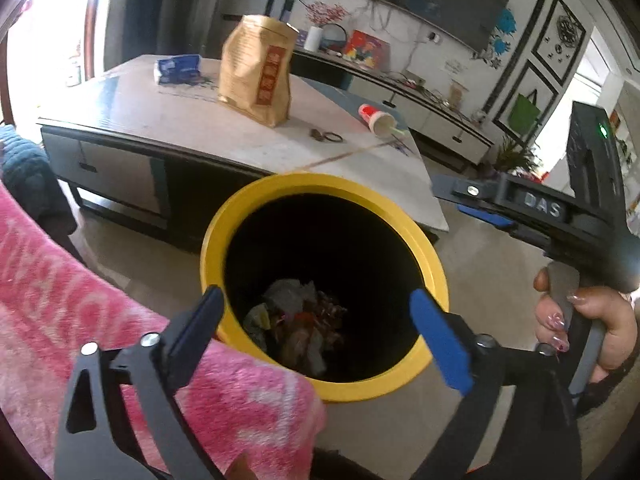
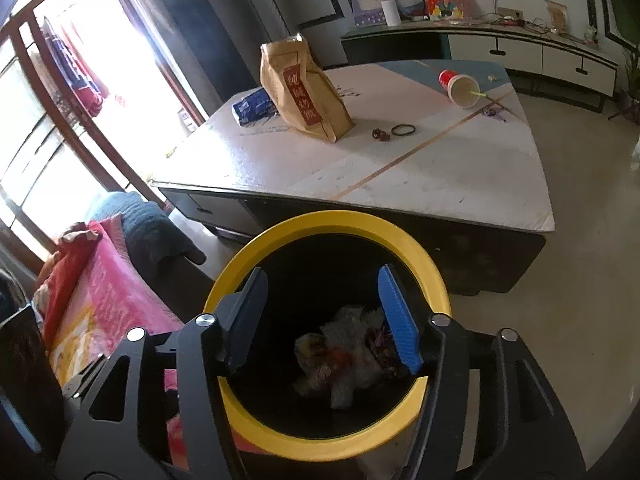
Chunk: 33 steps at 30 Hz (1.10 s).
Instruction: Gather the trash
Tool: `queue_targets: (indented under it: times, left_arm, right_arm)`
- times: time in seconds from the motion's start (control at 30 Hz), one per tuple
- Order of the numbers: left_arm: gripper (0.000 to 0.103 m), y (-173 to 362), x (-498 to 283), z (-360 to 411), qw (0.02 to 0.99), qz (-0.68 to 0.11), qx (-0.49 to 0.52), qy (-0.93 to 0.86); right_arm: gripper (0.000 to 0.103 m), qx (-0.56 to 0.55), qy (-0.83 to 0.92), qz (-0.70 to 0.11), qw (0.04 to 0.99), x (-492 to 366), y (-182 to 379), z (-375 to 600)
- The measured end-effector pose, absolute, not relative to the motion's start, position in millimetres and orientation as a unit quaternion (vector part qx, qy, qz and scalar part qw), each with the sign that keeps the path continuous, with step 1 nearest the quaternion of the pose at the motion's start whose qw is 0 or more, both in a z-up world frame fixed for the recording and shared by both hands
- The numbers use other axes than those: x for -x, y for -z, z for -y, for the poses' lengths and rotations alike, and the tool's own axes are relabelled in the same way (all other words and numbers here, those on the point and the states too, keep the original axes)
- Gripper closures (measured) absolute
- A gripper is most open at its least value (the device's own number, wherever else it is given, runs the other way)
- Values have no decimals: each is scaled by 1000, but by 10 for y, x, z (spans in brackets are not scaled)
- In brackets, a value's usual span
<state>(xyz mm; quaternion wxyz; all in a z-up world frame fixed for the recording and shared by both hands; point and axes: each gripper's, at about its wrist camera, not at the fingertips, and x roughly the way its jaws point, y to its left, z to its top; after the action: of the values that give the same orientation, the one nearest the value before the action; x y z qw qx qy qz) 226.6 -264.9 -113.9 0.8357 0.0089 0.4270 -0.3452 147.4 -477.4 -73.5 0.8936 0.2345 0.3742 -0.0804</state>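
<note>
The trash (image 2: 348, 356) at the bottom of the yellow-rimmed bin (image 2: 416, 240) was hard to make out: a dim heap of crumpled wrappers and pale paper, with single pieces not separable, and part of it hidden behind the blue pad of the right claw (image 2: 324, 316). The bin's outer wall was cut off from view by both tools and by the pink blanket (image 1: 120, 320) that pressed against its near-left side. The left claw (image 1: 316, 320) hung over the bin's mouth with its jaws spread wide and nothing between them. The right claw hung over the same opening, jaws parted about halfway, also empty, the rubbish lying well below its pads. In the left wrist view a hand (image 1: 584, 324) with painted nails held the handle of the right tool, its wrist cut off by the picture's edge. Behind the bin stood the low surface (image 2: 400, 184), which carried a brown paper bag (image 2: 304, 92) upright, a blue packet (image 2: 254, 109) behind it, a tipped red and white paper cup (image 2: 460, 86) with a green straw, a black hair tie (image 2: 403, 130) and a small dark scrap (image 2: 379, 133) just beside it, too small to identify. Bright glare from the window washed out the left side of both views.
</note>
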Motion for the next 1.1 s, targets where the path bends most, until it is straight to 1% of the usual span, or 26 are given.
queue_targets:
  times: [0.13,0.2,0.3,0.4,0.47,0.57,0.93,1.1]
  left_arm:
    - [7,1022,-2224,2459,854,-411,-6,319]
    - [7,965,-2201,2363,861,-404,-3,309]
    - [7,862,-2144,2179,874,-390,8,290]
    - [7,753,-2080,1993,886,-377,16,269]
    - [7,694,-2036,1891,892,-370,19,260]
    - [7,610,-1943,1725,901,-361,22,242]
    - [6,384,-1489,1027,935,-309,42,168]
    - [6,347,-1152,728,952,-274,51,129]
  right_arm:
    - [38,-225,80,-360,902,-1361,622,4714]
    - [28,-214,83,-348,909,-1284,538,4639]
    - [21,-199,87,-334,917,-1179,455,4554]
    - [16,-172,91,-321,927,-1064,374,4393]
    - [16,-155,92,-314,932,-1011,336,4299]
    - [11,-138,88,-297,941,-905,277,4134]
    - [11,-134,33,-229,964,-521,258,3455]
    - [11,-92,30,-173,980,-290,240,3146]
